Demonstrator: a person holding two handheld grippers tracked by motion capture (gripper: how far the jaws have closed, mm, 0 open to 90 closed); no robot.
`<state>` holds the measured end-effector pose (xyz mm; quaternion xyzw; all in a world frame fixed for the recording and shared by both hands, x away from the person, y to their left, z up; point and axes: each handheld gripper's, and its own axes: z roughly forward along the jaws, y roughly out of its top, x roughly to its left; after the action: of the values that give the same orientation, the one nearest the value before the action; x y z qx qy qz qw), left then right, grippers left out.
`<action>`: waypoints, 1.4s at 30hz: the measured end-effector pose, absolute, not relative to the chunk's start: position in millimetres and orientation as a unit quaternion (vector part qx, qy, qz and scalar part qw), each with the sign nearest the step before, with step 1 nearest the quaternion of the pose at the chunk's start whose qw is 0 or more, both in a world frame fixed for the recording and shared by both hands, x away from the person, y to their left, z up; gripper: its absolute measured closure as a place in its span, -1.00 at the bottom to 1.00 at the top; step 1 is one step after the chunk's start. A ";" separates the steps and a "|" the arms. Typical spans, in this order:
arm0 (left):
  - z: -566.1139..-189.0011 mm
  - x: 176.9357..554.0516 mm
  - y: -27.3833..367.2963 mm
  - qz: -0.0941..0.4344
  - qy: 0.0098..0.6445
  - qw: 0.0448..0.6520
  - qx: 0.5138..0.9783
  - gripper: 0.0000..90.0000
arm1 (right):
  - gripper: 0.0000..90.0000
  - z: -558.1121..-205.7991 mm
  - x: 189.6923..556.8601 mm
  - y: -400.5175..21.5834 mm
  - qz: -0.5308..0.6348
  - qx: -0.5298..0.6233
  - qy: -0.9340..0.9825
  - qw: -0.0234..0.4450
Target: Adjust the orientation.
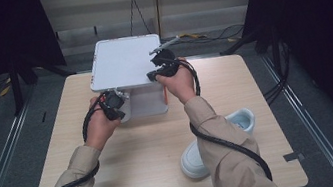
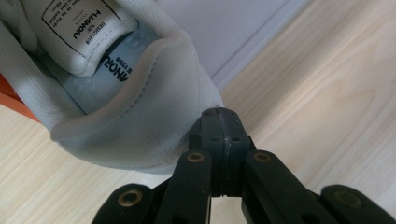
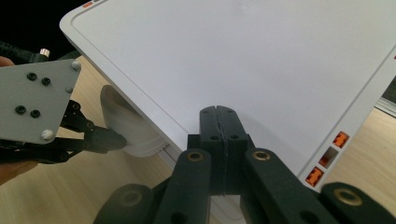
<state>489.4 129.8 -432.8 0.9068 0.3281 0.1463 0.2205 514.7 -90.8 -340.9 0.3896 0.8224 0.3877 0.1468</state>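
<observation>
Two grippers, the left gripper [image 1: 114, 103] and right gripper [image 1: 160, 69], are held with jaws together at the shoe box [image 1: 124, 62], whose lid should be steadied while the shoe [image 2: 126, 93] beneath it is nudged fully inside.

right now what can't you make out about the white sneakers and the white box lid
- White sneaker under the white flat box lid: high view, the lid covers it; the left gripper view shows its heel, toe cut off by the frame.
- Second white sneaker: high view, the right sleeve hides its middle.
- Box beneath the lid: contents covered.
- Tongue label: small print unreadable.
</observation>
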 end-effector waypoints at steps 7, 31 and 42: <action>-433.0 492.7 129.3 0.142 0.335 0.228 0.903 1.00 | 1.00 -341.1 514.8 -90.9 0.388 0.386 0.824 0.148; -368.8 456.7 183.1 0.095 0.351 0.260 0.895 0.41 | 0.30 -333.1 472.9 -135.0 0.340 0.373 0.854 0.130; -343.8 469.4 165.3 0.074 0.341 0.253 0.902 0.39 | 0.11 -353.7 439.7 -164.6 0.290 0.353 0.883 0.110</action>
<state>469.4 165.3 -343.8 0.9022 0.3411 0.0744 0.2531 439.7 -164.6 -353.7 0.3528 0.8827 0.2904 0.1096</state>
